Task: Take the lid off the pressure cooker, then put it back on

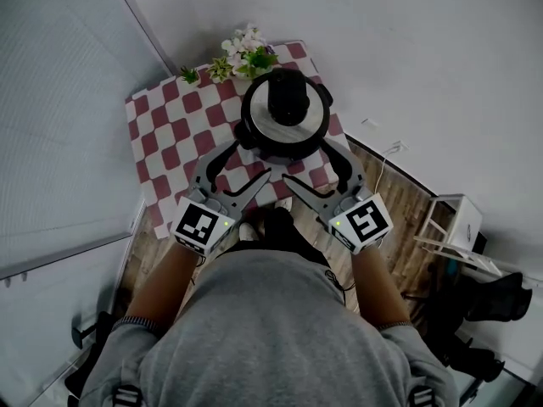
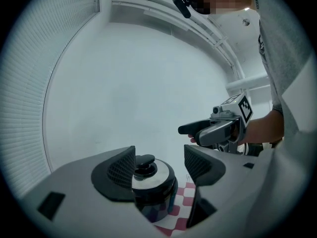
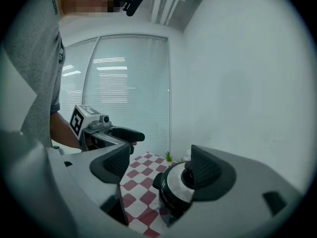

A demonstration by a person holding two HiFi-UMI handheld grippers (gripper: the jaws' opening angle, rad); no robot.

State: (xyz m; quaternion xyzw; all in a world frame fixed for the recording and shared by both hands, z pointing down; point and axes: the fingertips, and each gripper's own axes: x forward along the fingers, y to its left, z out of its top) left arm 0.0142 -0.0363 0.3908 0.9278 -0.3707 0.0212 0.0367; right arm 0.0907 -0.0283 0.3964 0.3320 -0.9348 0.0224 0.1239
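The black pressure cooker (image 1: pixel 284 113) stands on a table with a red-and-white checked cloth (image 1: pixel 170 134). Its silver lid (image 1: pixel 257 125) with a black knob (image 1: pixel 288 96) sits on top. My left gripper (image 1: pixel 242 164) and right gripper (image 1: pixel 316 166) are open, side by side just in front of the cooker and not touching it. In the left gripper view the cooker (image 2: pixel 151 190) shows between and beyond the open left gripper (image 2: pixel 158 165), with the right gripper (image 2: pixel 218 128) off to the right. In the right gripper view the cooker (image 3: pixel 176 192) lies beyond the open right gripper (image 3: pixel 161 165).
A small bunch of white flowers (image 1: pixel 246 58) stands at the table's far edge behind the cooker. White walls close in behind, and window blinds (image 1: pixel 59 125) are on the left. A white rack (image 1: pixel 454 223) stands on the wooden floor to the right.
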